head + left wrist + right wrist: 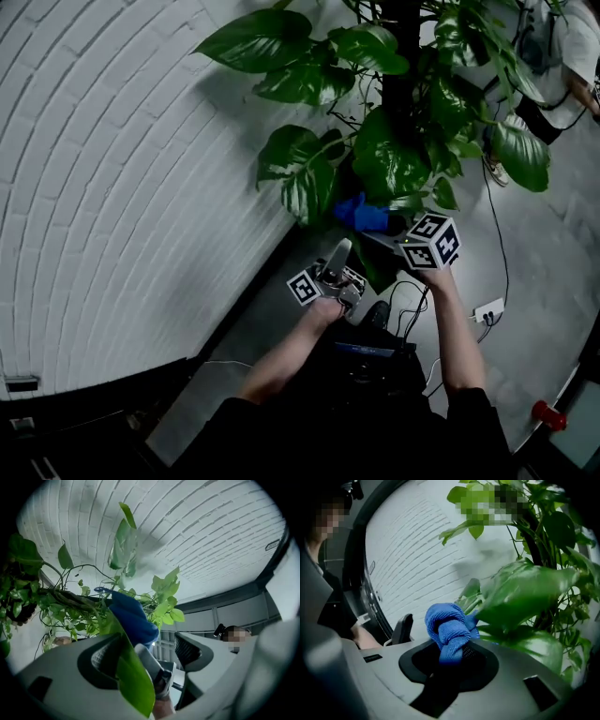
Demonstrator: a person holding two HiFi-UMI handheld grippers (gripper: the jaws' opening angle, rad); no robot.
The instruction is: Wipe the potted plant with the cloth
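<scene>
Right gripper view: the right hand-held gripper (452, 660) clamps a bunched blue microfibre cloth (449, 629), just beside the broad glossy leaves of the tall green potted plant (525, 597) at the frame's right. In the left gripper view, the left hand-held gripper (147, 654) has its jaws wide apart, with a long green leaf (133, 681) lying loose between them, unpinched. The wiping appears to be between leaves. The next move likely calls for steadying a leaf and drawing the cloth along its face.

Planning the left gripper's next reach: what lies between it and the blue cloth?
A green leaf slants between its open fingers, before the cloth; the left gripper view shows it.
</scene>
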